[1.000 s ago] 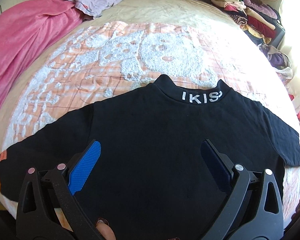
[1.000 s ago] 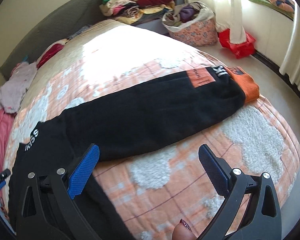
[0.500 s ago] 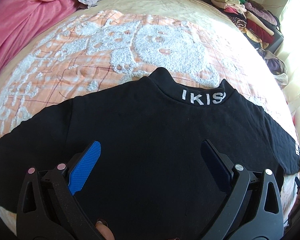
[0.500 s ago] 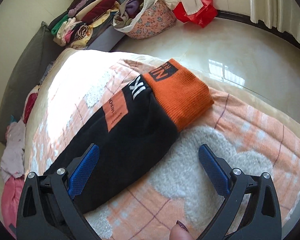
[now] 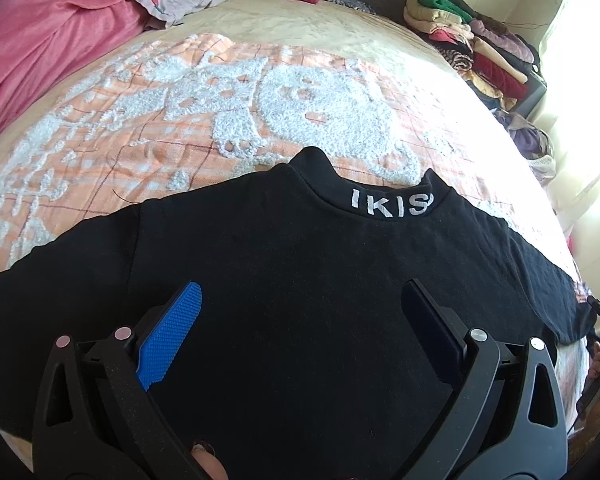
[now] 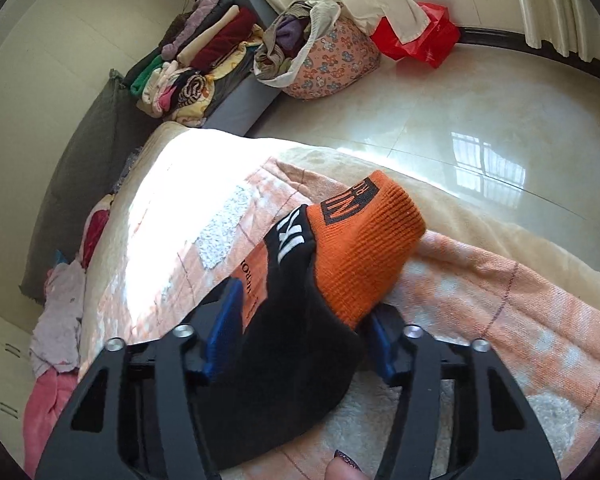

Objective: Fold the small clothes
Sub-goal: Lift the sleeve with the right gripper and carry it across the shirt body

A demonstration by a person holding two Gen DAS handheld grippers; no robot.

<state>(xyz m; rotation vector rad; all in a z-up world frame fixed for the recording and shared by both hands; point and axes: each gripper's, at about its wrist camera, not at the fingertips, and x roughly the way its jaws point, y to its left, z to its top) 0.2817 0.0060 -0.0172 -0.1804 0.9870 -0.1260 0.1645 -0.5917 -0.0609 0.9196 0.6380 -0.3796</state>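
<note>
Left claw [image 5: 300,312] spread wide, hovering; right claw [image 6: 300,320] clamped on sleeve [image 6: 300,344].

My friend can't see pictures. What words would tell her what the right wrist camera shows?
The right gripper closes on the black sweater sleeve near its orange ribbed cuff, on a bed with an orange and white fluffy blanket. Behind the bed are a pile of folded clothes, a flowery cloth bag and a red plastic bag on a shiny floor.

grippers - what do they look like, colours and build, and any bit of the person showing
Both the left gripper and the right gripper are matte black triangular-cutout frames with silver and pinkish rivets and textured blue pads on the fingers. No cables visible. A dark glittery-polished fingernail shows at the bottom edge.
</note>
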